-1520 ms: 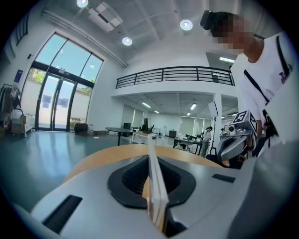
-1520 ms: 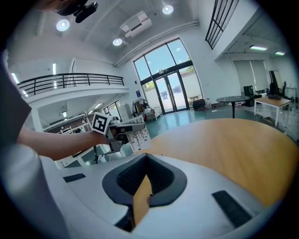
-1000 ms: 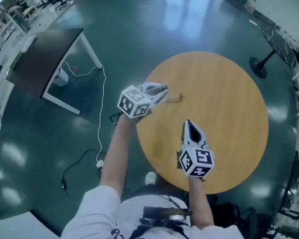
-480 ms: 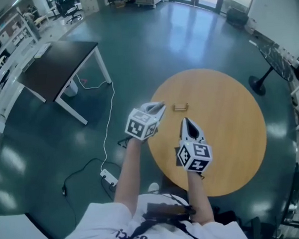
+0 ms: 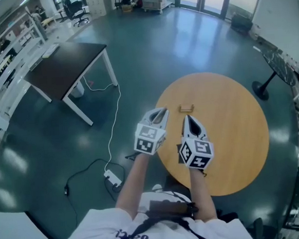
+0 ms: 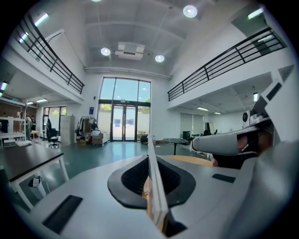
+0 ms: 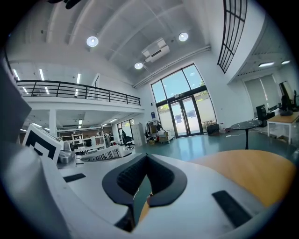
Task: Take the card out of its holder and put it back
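Wood-toned round table (image 5: 233, 135) down below on a teal floor (image 5: 149, 44), going by the head view. Holding two pale grey hand-held grippers side by side over the table's near-left edge, both pointing away from the body. Looking along the left gripper (image 5: 161, 113): clamped tight on a thin white card (image 6: 155, 196), seen edge-on, upright between the black pads (image 6: 133, 179) and poking out past the tips. Can't really make that card out from the head view though. Same deal checking the right gripper (image 5: 188, 120): closed too, tips pressed together on nothing, with just a sliver of floor and table peeking through lower down. Sitting alone on the tabletop, just beyond both gripper tips and touching neither: a small tan card holder (image 5: 186, 108), too tiny to read any detail. Off to the left, well apart from the table: a dark rectangular desk with white legs (image 5: 58, 72), plus a white cable (image 5: 108, 119) snaking across the floor.
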Available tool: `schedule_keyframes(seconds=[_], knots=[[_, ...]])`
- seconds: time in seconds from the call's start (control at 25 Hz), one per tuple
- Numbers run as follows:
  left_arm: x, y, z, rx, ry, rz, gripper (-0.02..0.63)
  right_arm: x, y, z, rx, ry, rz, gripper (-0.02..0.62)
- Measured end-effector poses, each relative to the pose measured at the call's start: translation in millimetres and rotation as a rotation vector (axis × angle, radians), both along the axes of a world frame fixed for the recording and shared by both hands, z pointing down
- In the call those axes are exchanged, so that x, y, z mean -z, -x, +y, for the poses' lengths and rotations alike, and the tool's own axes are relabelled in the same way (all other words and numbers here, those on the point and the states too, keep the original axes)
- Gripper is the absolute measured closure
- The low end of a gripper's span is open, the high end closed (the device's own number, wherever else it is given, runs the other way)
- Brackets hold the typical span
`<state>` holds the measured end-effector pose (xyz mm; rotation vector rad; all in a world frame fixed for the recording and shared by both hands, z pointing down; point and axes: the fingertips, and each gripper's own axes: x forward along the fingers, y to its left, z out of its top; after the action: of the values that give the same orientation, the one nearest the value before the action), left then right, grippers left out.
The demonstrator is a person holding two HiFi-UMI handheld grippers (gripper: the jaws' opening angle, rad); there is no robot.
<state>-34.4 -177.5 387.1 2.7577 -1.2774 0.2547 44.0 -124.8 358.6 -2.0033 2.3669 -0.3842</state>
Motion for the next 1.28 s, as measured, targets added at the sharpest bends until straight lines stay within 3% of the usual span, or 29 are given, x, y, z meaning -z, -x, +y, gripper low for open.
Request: schedule_keyframes(seconds=[0.44,0.72,1.28], knots=[[39,-3,35,0.072,-0.161,0.086,0.578,10,-10,11,-0.027,-0.033,0.071,0.575],[43,-2,40,0.108,-0.164,0.122,0.578,13,-12,15,-0.028,-0.048,0.103,0.575],[29,-9,40,0.103,-0.124,0.107,0.578,4,-14,13,-0.021,-0.013,0.114,0.575]])
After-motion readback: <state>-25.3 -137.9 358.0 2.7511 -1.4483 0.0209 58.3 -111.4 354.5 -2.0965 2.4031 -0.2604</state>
